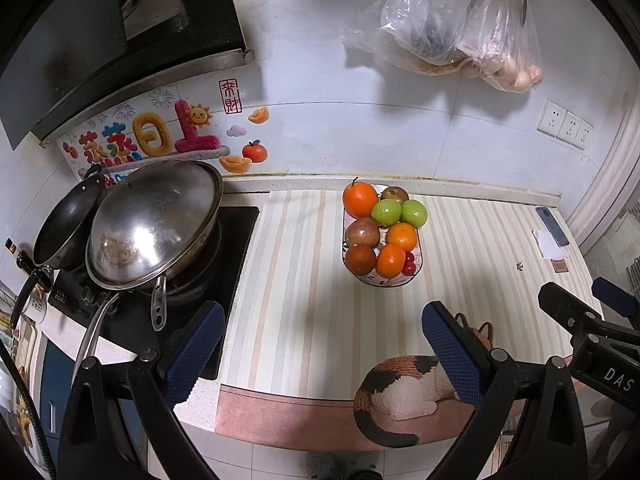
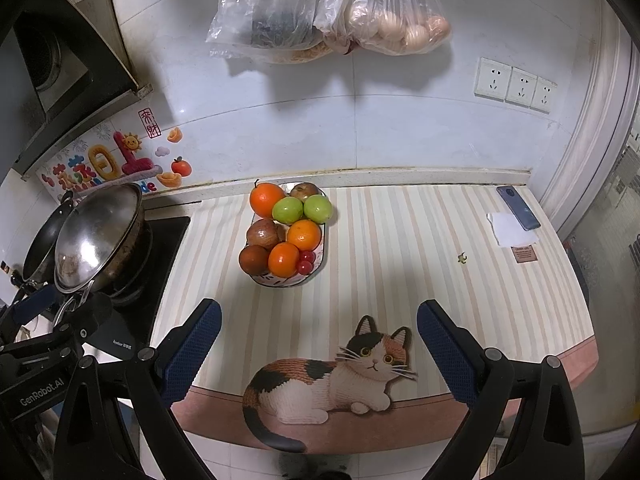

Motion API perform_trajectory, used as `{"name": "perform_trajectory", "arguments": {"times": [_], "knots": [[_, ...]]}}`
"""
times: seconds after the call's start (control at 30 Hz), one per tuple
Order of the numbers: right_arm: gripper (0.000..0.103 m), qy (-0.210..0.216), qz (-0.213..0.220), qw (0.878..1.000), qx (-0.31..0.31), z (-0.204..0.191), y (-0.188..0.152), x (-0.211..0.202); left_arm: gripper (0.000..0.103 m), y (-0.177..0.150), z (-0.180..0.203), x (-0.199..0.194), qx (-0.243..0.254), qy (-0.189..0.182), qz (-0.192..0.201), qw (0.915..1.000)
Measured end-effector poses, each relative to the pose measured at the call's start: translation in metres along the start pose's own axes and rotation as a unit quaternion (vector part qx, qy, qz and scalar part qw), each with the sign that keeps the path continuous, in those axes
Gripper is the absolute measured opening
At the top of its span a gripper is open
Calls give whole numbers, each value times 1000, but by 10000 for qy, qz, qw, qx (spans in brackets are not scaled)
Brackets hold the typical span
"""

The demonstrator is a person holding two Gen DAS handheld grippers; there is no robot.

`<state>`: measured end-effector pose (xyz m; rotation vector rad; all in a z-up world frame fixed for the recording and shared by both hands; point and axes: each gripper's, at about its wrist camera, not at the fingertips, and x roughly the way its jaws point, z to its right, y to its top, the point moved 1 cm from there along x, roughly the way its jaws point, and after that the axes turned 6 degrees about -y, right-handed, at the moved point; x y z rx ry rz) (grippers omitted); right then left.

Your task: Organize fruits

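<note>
An oval patterned dish stands on the striped counter mat, piled with fruit: oranges, two green apples, reddish-brown apples, a dark brown fruit and small red cherries. My left gripper hangs open near the counter's front edge, well short of the dish, holding nothing. My right gripper is open too, over the cat picture, also empty. Each view catches part of the other gripper at its side.
A lidded wok and a black pan sit on the stove at left. A phone, white paper and a small card lie at the counter's right end. Plastic bags hang on the wall; sockets at right.
</note>
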<state>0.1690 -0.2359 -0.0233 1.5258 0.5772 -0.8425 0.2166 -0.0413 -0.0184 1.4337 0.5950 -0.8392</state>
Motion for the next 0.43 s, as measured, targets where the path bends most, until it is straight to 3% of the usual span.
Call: {"name": "perform_trajectory", "arguments": {"times": [0.43], "knots": [[100, 18, -9, 10000, -42, -6, 1, -2, 101, 0, -6, -5, -67, 6, 85, 9999]]}}
